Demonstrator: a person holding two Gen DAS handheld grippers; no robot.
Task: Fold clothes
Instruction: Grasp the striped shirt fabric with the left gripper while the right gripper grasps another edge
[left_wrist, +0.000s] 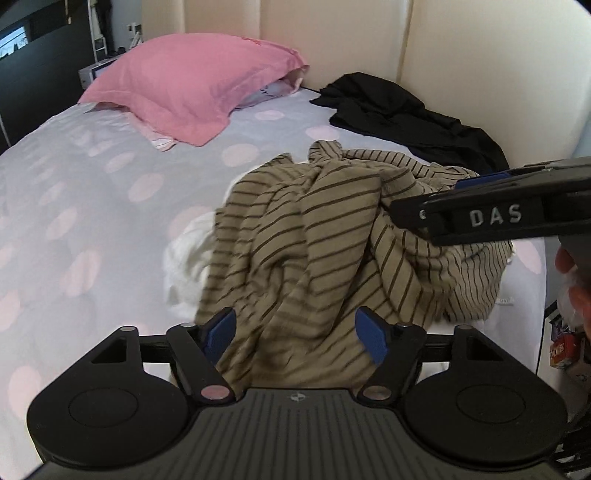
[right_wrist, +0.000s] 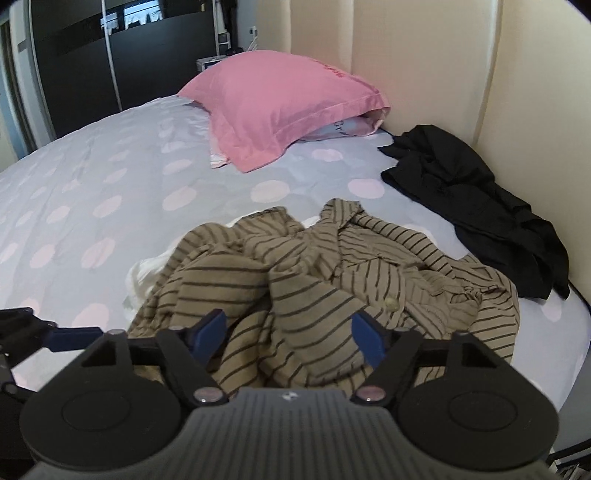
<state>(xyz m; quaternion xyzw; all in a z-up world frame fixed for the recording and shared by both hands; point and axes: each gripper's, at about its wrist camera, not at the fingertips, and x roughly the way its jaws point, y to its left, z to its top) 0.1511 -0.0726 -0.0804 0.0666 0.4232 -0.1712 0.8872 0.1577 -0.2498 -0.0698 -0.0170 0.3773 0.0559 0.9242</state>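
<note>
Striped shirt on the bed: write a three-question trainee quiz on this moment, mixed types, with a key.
1. True or false: the striped shirt lies flat and neatly folded on the bed.
2. Which garment lies nearest the padded wall? A) the black garment B) the white garment C) the striped shirt
3. Fill in: both the left tool and the right tool have their pads ____ , with striped cloth between them but not pinched.

Key: 1 false, it is crumpled in a heap. 2 A. 3 apart.
</note>
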